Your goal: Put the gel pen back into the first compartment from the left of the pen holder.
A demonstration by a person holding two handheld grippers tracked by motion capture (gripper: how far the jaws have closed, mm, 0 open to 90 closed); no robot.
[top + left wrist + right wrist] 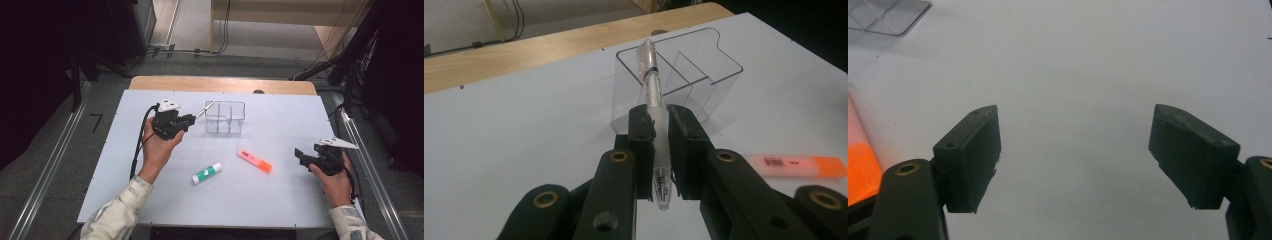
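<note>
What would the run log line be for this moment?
left gripper: shut on pen, at clear organizer | right gripper: jaws open, empty | highlighter, glue stick: on table

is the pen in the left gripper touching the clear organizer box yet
Cannot tell. The left gripper view shows the left gripper clamped on the pen, whose far end overlaps the clear organizer rim; no view shows contact or a gap plainly.
</note>
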